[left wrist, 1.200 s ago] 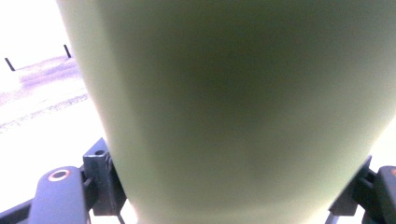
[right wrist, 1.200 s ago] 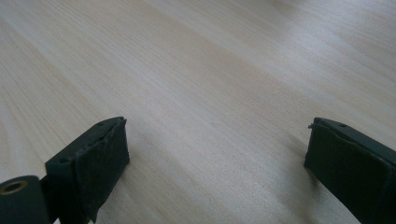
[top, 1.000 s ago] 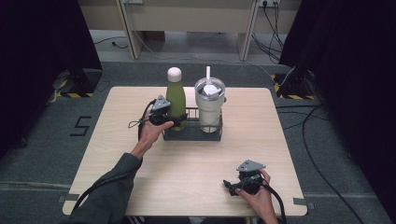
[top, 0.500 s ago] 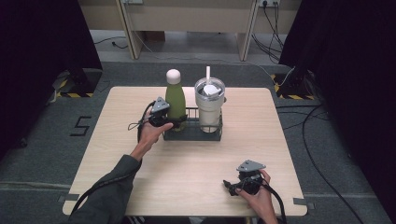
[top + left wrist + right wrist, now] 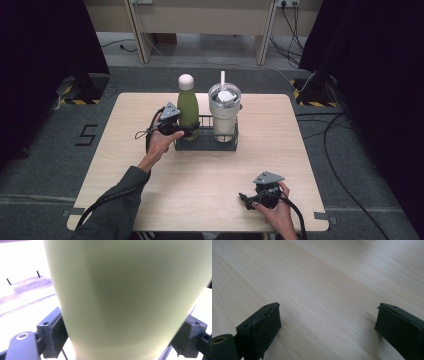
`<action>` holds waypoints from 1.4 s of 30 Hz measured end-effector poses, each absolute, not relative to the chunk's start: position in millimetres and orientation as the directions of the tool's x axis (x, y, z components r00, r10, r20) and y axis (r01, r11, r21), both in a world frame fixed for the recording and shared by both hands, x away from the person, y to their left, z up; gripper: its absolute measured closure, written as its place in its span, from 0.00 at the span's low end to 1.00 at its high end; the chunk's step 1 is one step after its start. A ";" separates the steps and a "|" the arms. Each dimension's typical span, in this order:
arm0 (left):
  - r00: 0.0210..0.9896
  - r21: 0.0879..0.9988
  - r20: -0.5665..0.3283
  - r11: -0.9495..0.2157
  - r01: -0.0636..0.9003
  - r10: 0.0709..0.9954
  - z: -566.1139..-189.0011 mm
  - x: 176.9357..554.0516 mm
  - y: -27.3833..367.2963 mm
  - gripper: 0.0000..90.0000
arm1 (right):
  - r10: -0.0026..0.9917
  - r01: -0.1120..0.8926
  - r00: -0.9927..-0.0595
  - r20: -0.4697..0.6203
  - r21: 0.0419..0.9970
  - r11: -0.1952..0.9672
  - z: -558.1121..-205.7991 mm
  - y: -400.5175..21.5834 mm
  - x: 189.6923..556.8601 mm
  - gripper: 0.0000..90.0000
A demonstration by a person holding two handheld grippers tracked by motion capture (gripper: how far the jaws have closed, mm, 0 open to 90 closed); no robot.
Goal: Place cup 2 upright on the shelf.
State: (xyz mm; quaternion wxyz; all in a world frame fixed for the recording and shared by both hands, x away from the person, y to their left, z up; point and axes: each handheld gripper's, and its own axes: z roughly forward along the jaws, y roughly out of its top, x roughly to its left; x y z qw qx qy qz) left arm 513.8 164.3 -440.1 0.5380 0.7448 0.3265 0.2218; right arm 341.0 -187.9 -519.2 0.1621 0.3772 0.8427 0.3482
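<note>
Green bottle [image 5: 130,297] between left gripper [image 5: 186,131] fingers [image 5: 53,327], just opening, barely apart from it.

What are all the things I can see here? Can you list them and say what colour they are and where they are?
Bottle: one, green with a white cap, upright in the left half of the rack.
Cup: one, clear and whitish, with a lid and a white straw, in the right half of the rack.
Rack: one, black wire, at the back middle of the table.
Table: one, light wood, on a grey floor.
Cables: several, black, on the floor at the right.
Left gripper: one, black, its fingers on either side of the bottle; they have just been opening.
Right gripper: one, black, open, low at the front right of the table.
</note>
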 end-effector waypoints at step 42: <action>0.714 0.926 -0.033 -0.247 0.284 0.699 -416.5 476.6 189.5 0.17 | 0.748 0.522 -0.663 -0.012 0.709 0.474 -519.3 -187.9 341.0 0.07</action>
